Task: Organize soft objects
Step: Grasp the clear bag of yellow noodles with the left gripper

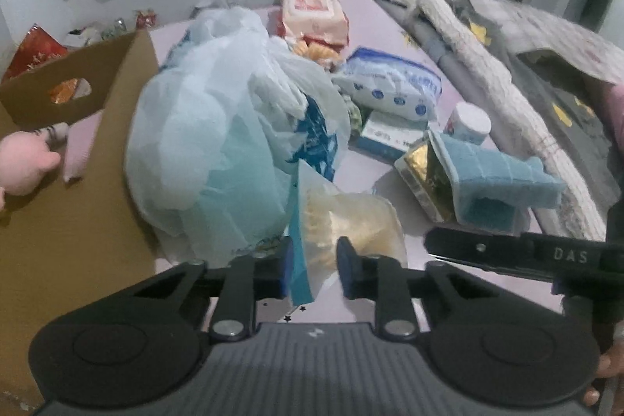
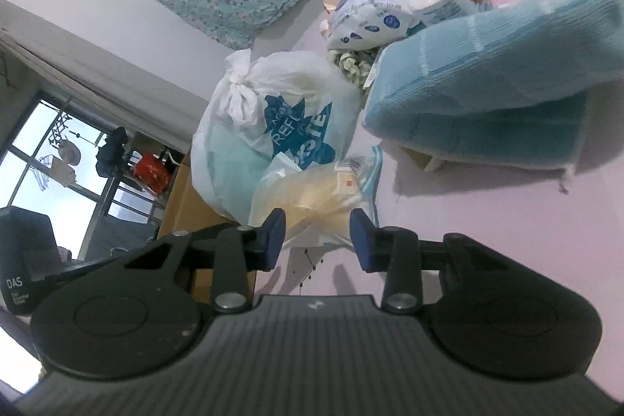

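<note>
Little of the sorting looked finished. The cardboard box (image 1: 74,158) at the left of the pink surface (image 1: 374,14) held only a plush toy (image 1: 23,158), as far as could be seen, while most soft goods lay outside it. A knotted white plastic bag (image 1: 218,143) leaned against the box's wall. Farther right lay a blue tissue pack (image 1: 390,84), a red-printed wipes pack (image 1: 316,14) and a folded blue cloth (image 1: 503,178).

The left hand-held gripper (image 1: 314,266) had its jaws spread around the blue edge of a clear zip bag (image 1: 351,221) of pale stuff, not yet pinched. The right hand-held gripper (image 2: 316,234) hung spread and empty, just near that bag. By this judgement nearly all items remained to be boxed.
</note>
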A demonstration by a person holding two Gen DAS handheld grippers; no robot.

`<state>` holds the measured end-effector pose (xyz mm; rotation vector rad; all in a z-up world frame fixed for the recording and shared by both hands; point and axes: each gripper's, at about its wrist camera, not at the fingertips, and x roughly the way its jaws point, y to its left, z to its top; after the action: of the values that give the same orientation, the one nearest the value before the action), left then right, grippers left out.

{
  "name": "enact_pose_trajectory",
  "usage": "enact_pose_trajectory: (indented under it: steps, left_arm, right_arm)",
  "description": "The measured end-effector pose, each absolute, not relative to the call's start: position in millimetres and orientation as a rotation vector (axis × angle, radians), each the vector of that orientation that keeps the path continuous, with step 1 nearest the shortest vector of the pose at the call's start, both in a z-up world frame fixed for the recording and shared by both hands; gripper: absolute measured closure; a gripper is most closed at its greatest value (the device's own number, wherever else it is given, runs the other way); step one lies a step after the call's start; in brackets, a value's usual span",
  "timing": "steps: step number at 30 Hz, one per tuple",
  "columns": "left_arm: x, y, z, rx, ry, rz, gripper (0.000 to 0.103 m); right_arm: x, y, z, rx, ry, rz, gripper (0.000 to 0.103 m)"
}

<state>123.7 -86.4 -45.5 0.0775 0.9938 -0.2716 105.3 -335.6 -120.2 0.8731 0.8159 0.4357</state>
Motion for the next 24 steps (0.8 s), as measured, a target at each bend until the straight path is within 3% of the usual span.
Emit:
enact_pose_trajectory:
  steps: [11, 13, 15, 17, 19, 21, 24]
  left_arm:
    - [117, -98, -82, 0.013, 1.215, -0.469, 0.087]
    - [109, -97, -75, 0.033, 1.183, -0.487, 0.081]
    - [105, -96, -63, 0.068, 1.114, -0.457, 0.064]
    - [105, -96, -54, 0.111, 1.04, -0.411, 0.053]
    - [111, -97, -48, 0.119, 1.005, -0.384, 0.049]
    - [120, -101, -50, 0.105, 1.002, -0.382, 0.042]
    - [134, -110, -62, 0.104, 1.032, -0.374, 0.04]
  right_arm:
    - [128, -332, -134, 0.913, 0.878, 0.43, 0.066]
    - [131, -333, -131, 0.91, 0.879, 0.424, 0.062]
    - [132, -336, -129, 0.921, 0.876, 0.417, 0.056]
    - [132, -339, -126, 0.928, 0.867, 0.406, 0.051]
    - [132, -338, -122, 0.926, 0.852, 0.4, 0.048]
    - [133, -334, -118, 0.913, 0.831, 0.402, 0.039]
    - [142, -327, -120, 0.89, 0.832, 0.376, 0.035]
